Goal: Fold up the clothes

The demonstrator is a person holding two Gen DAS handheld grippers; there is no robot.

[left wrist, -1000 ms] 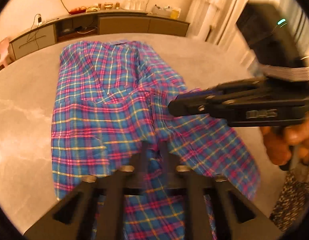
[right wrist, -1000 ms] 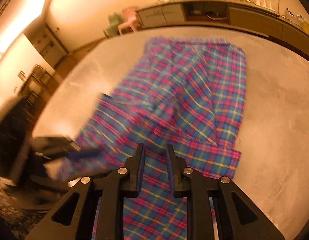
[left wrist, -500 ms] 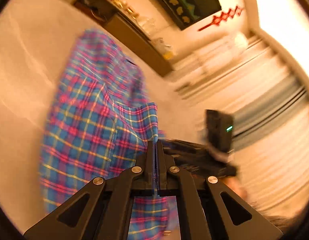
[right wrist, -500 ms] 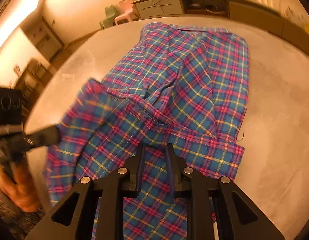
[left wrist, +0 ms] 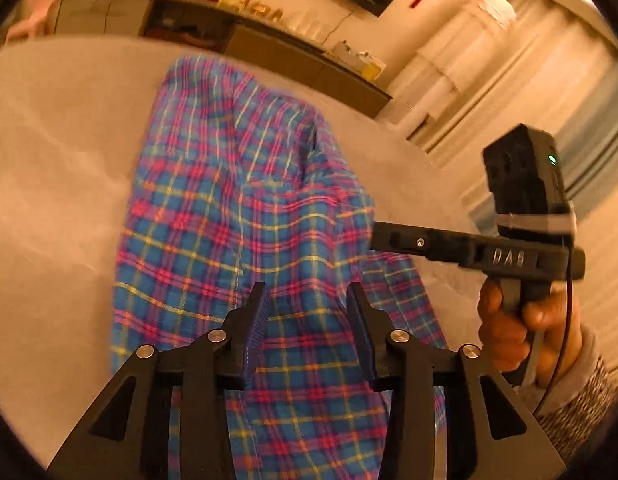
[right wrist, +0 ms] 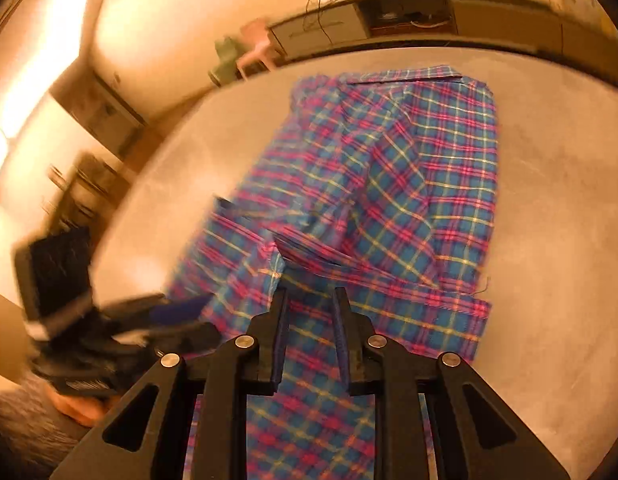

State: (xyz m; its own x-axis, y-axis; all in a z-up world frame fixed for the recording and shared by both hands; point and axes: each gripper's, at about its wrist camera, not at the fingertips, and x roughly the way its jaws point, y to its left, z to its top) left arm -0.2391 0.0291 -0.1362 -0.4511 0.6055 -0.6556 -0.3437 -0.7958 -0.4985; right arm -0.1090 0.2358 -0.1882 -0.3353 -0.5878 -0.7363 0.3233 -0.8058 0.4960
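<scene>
A blue, pink and yellow plaid garment (left wrist: 229, 208) lies spread on the grey table (left wrist: 49, 200). My left gripper (left wrist: 307, 296) hovers over its near part. The jaws are opening, with no cloth pinched between them. My right gripper (left wrist: 375, 236) reaches in from the right, seen side on, with a hand (left wrist: 509, 320) on its grip. In the right wrist view the garment (right wrist: 429, 184) has a folded-over flap (right wrist: 309, 252) just ahead of my right gripper (right wrist: 311, 300). Its jaws are opening too, and cloth shows only beneath the gap. The left gripper (right wrist: 189, 312) is a blur at the left.
A long low cabinet (left wrist: 269, 52) with small items on top runs along the far wall behind the table. Pale curtains (left wrist: 509, 80) hang at the right. The table's edge (right wrist: 157, 160) curves away at the left, with dark furniture beyond. Bare tabletop (right wrist: 549, 240) flanks the garment.
Half a second ago my left gripper was shut on a raised fold of the cloth. Now its jaws stand apart and the fold lies on the garment. The right jaws stand slightly wider.
</scene>
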